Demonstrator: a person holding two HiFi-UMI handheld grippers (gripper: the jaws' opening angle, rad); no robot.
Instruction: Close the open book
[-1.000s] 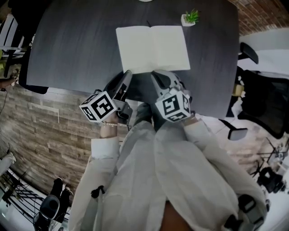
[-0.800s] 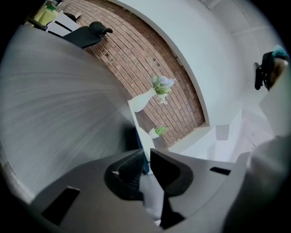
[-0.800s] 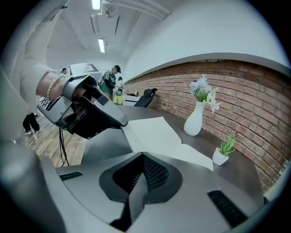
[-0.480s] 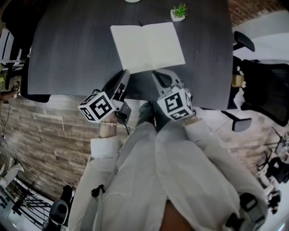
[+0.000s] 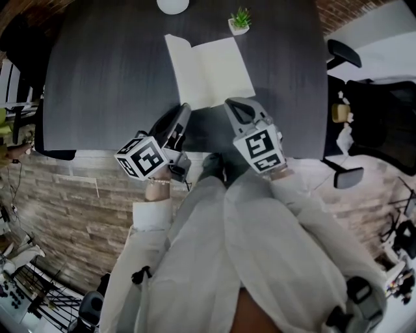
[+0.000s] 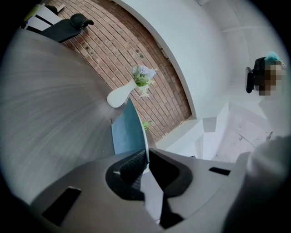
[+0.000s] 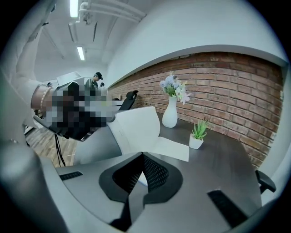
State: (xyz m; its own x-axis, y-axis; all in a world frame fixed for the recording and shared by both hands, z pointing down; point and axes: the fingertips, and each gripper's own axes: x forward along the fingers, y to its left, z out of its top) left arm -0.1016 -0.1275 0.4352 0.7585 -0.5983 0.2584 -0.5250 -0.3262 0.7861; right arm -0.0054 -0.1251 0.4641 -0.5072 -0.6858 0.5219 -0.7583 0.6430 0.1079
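1. While the book (image 5: 214, 71) sits on the dark table (image 5: 110, 71) in front of me, its left half is tilted up off the tabletop. Its right half lies flat with the white page facing up.
2. My left gripper (image 6: 146, 157) has just been closing its jaws, and they now pinch the near edge of that raised half. In the left gripper view the blue cover stands up out of the narrow slot between the pads.
3. My right gripper (image 7: 142, 154) has its jaws pressed fully together (no gap shows between the pads). The tips sit at the book's near edge, by the flat right half, with white paper just past them. I cannot tell whether they nip any of it.
4. Seen from the head view, the two grippers lie side by side at the near edge of the book, clear of each other. The left one is at the left corner and the right one is under the right page.
5. Beyond the book, a white vase (image 7: 170, 113) of pale flowers stands at the far side of the table. A small green plant (image 5: 240, 19) in a white pot stands near the book's far right corner, apart from it.
6. Behind the table runs a brick wall (image 7: 227, 86), and a black office chair (image 5: 380, 120) stands off the table's right side.
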